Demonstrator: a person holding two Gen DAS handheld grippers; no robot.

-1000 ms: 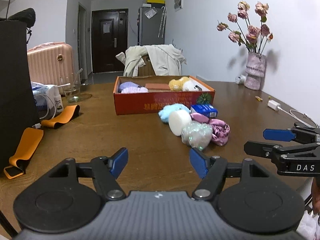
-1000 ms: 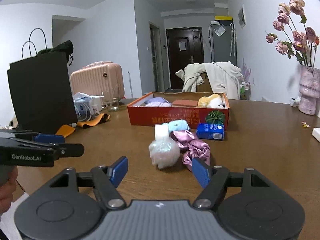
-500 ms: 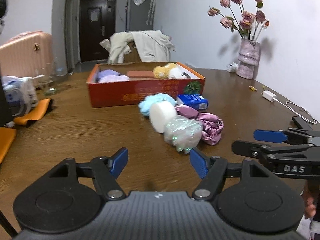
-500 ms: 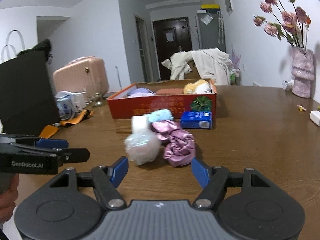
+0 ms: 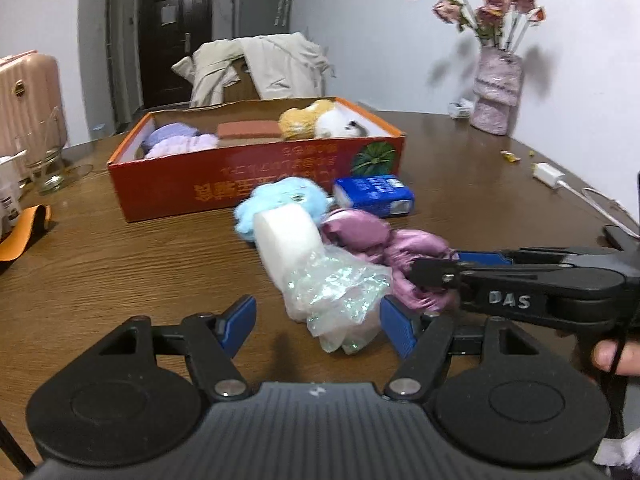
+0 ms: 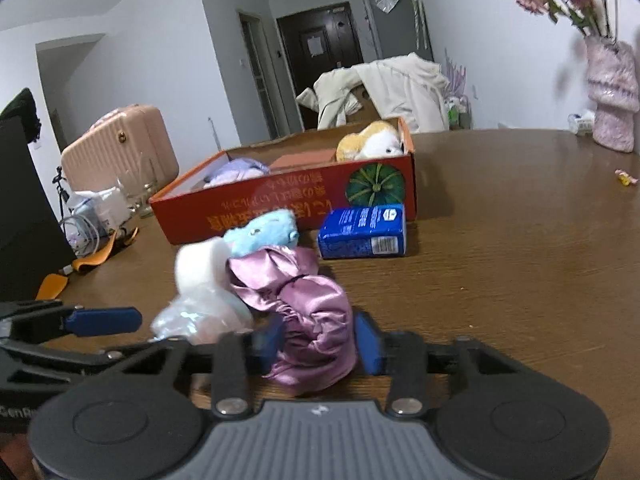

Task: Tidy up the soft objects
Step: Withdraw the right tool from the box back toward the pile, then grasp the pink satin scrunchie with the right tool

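Note:
A pile of soft things lies before the red cardboard box (image 5: 168,184) (image 6: 192,208): a pink satin scrunchie (image 6: 316,320) (image 5: 404,252), a clear iridescent plastic bag (image 5: 336,292) (image 6: 196,316), a white foam roll (image 5: 286,232) (image 6: 198,268), a light blue plush (image 5: 280,200) (image 6: 262,232). My right gripper (image 6: 318,344) has its blue pads closing around the near end of the scrunchie. My left gripper (image 5: 316,320) is open, just short of the plastic bag.
A blue tissue pack (image 5: 374,196) (image 6: 364,232) lies by the box. The box holds purple cloth, a brick-red pad and a yellow-white plush (image 5: 316,124). A vase with dried roses (image 5: 496,92) stands at the far right. A white charger (image 5: 550,174), orange straps (image 5: 28,228) and a glass (image 5: 46,160) lie on the table.
Both grippers have moved forward to the pile. The right gripper's fingers have narrowed around the pink scrunchie. The left gripper stays open.

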